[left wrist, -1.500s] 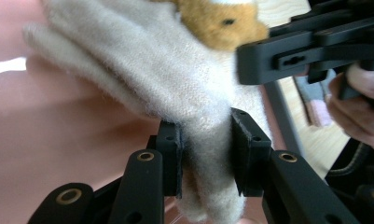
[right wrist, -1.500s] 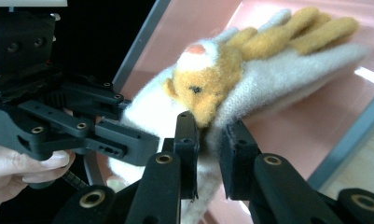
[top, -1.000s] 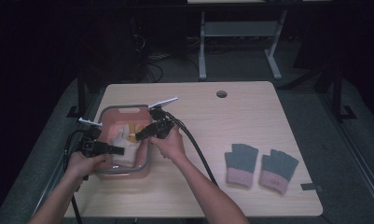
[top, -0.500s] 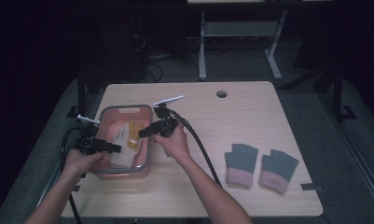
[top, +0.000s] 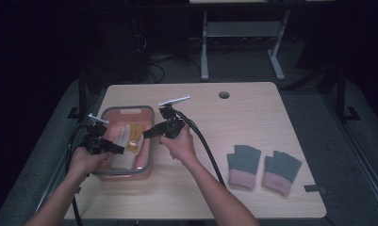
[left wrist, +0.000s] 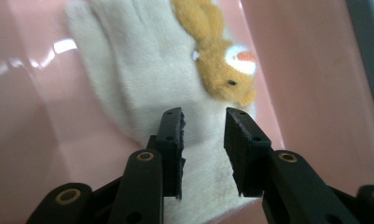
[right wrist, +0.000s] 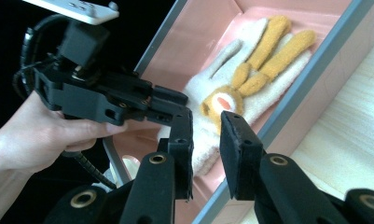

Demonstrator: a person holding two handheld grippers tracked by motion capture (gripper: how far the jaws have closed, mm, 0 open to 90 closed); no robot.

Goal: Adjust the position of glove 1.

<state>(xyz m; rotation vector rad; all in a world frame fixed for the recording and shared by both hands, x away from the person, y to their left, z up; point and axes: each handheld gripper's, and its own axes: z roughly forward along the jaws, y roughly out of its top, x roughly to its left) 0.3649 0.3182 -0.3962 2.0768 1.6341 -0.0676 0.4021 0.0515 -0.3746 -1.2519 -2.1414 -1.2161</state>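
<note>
inside the pink tray, near its right wall, lies the cream glove, flat, with a small orange plush rabbit on top, likely so both can be lifted out one at a time. the left gripper hangs just over the glove's cuff, jaws drawn in as far as they go yet pinching nothing. the right gripper waits above the tray's right rim, jaws slightly apart and empty, probably ready to help. a grey-and-pink pair of gloves sits well right of the tray.

glove in tub, 2 gloves right
</note>
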